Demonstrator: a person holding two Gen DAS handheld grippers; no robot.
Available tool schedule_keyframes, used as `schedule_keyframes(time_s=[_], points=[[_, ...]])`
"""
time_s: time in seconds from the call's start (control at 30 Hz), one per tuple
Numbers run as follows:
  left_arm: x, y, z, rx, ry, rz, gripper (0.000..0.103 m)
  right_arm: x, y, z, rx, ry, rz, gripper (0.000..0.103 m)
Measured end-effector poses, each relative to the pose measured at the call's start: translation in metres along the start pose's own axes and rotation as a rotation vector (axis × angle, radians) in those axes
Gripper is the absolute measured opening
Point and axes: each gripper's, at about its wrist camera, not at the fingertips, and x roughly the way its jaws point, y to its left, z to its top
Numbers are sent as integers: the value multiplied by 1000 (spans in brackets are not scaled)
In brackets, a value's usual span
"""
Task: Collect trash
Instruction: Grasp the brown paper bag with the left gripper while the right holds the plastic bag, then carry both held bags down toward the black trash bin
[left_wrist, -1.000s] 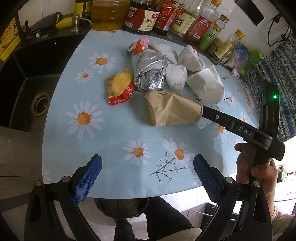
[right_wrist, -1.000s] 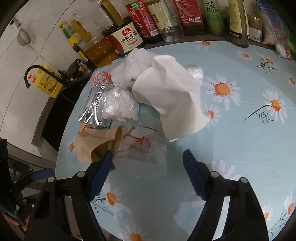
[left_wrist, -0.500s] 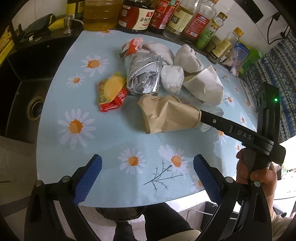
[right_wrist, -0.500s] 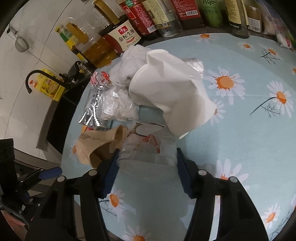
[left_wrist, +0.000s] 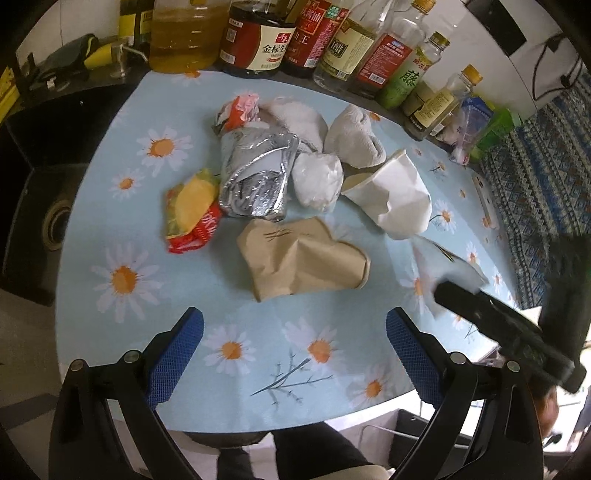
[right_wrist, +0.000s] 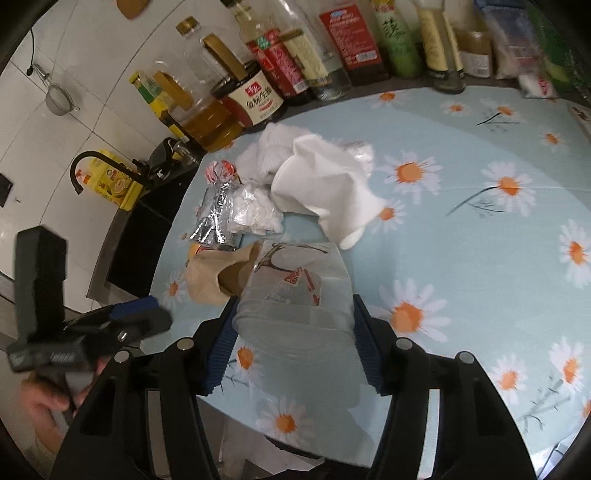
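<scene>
Trash lies piled on the daisy-print table (left_wrist: 122, 206): a crushed brown paper cup (left_wrist: 299, 258), a crushed white paper cup (left_wrist: 399, 195), a silver foil wrapper (left_wrist: 255, 177), a red and yellow snack packet (left_wrist: 192, 210) and white crumpled tissues (left_wrist: 317, 177). My right gripper (right_wrist: 291, 325) is shut on a clear crushed plastic cup (right_wrist: 295, 295) and holds it over the table's front part; it shows at the right in the left wrist view (left_wrist: 443, 273). My left gripper (left_wrist: 295, 350) is open and empty, near the front edge, short of the brown cup.
A row of sauce and oil bottles (left_wrist: 258, 37) lines the back edge. A dark sink (left_wrist: 44, 206) with a black tap (right_wrist: 92, 162) lies left of the table. A patterned cloth (left_wrist: 535, 177) is at the right.
My right gripper closed on the clear plastic cup and pulled it back from the pile toward the table's front. My left gripper moved closer to the pile.
</scene>
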Motion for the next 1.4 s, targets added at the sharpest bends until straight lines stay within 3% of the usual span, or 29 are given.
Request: schedule_keyframes(time_s=[0.3,0.57,0.73,0.77,0.87,1.4], points=[[26,-21,13,18,31,55,96,-28,-17,-2,9,-7,-31,59],[44,-16,24,-26,47,114,96,-26,-31,2,8,15,-17,59],[51,-21,27,-1,43,149,95,-16,-36,8,-12,47,7,59],[52,-22,28,0,38,156,94,-14,-37,9,-17,52,11,59],[56,-23,29,-2,48,169,78,-9,-39,11,-31,77,19,59],[38,-26,16,-15,28,197,77,1,-42,15,-75,126,70,59]])
